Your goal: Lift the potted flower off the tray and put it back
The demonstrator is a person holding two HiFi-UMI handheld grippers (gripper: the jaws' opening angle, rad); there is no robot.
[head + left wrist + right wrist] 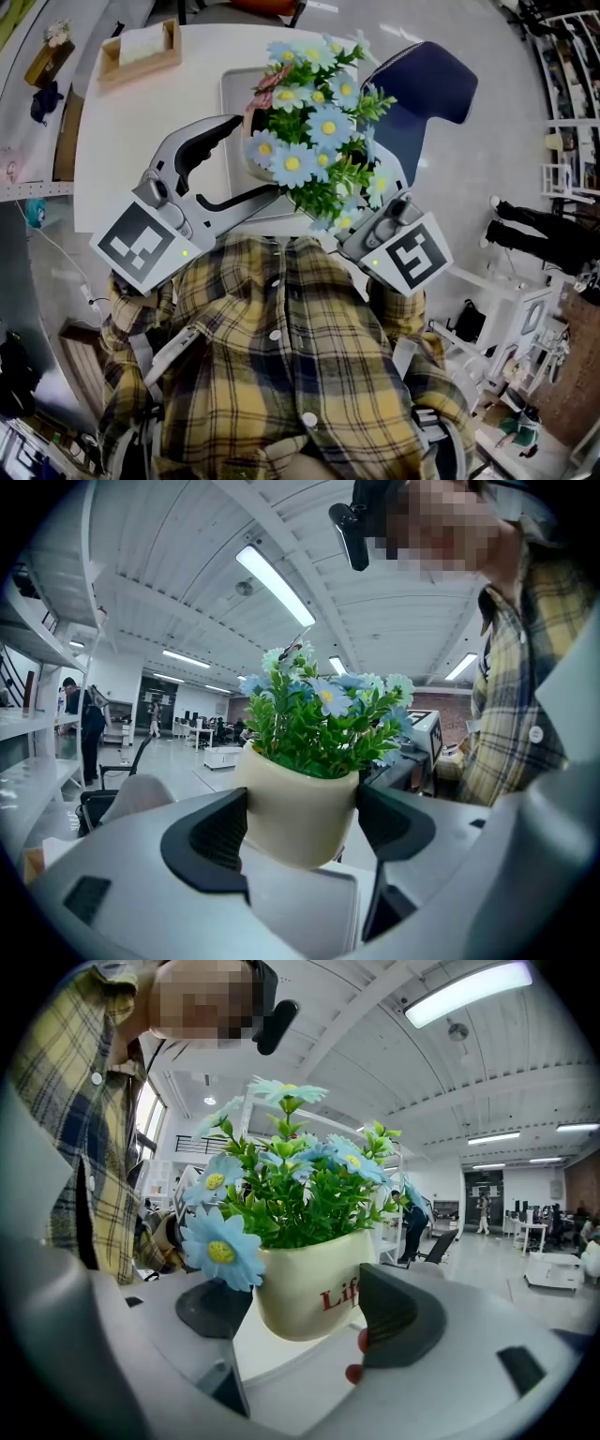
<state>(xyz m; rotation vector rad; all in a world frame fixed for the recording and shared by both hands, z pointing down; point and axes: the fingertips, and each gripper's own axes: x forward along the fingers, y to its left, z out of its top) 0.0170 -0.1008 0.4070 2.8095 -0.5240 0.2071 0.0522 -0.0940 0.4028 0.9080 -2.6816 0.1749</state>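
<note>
A potted flower (314, 141), pale blue daisies and green leaves in a rounded cream pot, is seen in the head view at 12 o'clock from the yellow-and-navy plaid shirt (281, 356). It is placed over the near right part of a light grey square tray (236, 94). The tray is set on a white table with rounded corners (141, 141). Whether the pot's base is touching the tray or is just clear of it cannot be told.

The pot is gripped from two sides. The light grey plastic left gripper (305, 827) is brought in from 8 o'clock, and its jaws are closed to the pot's width, with a ribbed black pad (220, 832) pressed against each flank. The matching right gripper (309, 1312) is brought in from 4 o'clock, and its jaws are likewise closed onto the pot. One of its pads is partly covered by a daisy, and the other is laid over red lettering (337, 1296) on the cream wall.

A shallow wooden box holding white paper (141, 52) is seen at 10 o'clock on the table. A navy blue moulded chair (422, 84) is placed at 2 o'clock, just beside the table's edge.
</note>
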